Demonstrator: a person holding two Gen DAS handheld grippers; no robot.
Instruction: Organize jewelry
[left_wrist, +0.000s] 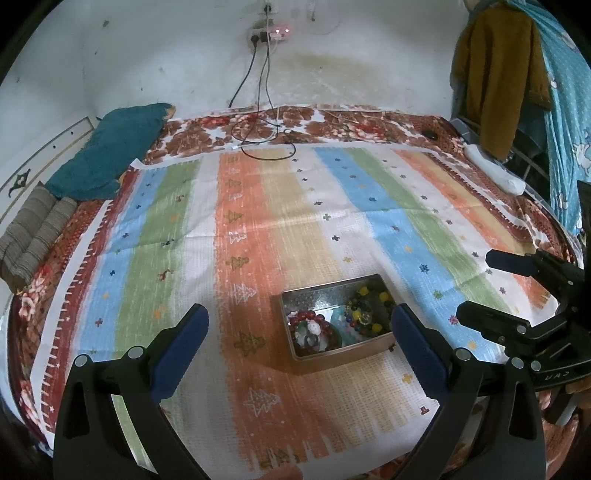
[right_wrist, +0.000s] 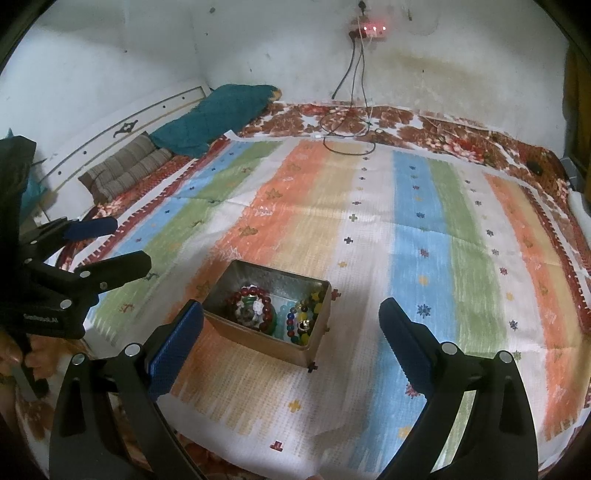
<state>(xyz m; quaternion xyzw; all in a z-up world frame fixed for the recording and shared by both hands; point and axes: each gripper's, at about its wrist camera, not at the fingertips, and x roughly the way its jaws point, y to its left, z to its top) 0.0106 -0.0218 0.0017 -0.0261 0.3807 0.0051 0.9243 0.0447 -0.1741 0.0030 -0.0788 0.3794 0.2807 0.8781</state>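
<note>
An open metal tin (left_wrist: 380, 286) stands on a striped cloth on a bed; it also shows in the right wrist view (right_wrist: 258, 271). Inside lie a dark red bead bracelet (left_wrist: 314, 317) (right_wrist: 255, 295) and a multicoloured bead bracelet (left_wrist: 364, 314) (right_wrist: 301, 319). My left gripper (left_wrist: 299, 332) is open and empty, just short of the tin. My right gripper (right_wrist: 291, 325) is open and empty, its fingers either side of the tin's near corner. Each gripper shows in the other's view, the right one (left_wrist: 476, 286) and the left one (right_wrist: 129, 243).
The striped cloth (left_wrist: 258, 229) covers a floral bedspread (left_wrist: 332, 123). A teal pillow (left_wrist: 110, 155) and a striped cushion (left_wrist: 33, 229) lie at the left. Charger cables (left_wrist: 266, 140) trail from a wall socket. Clothes (left_wrist: 495, 81) hang at the right.
</note>
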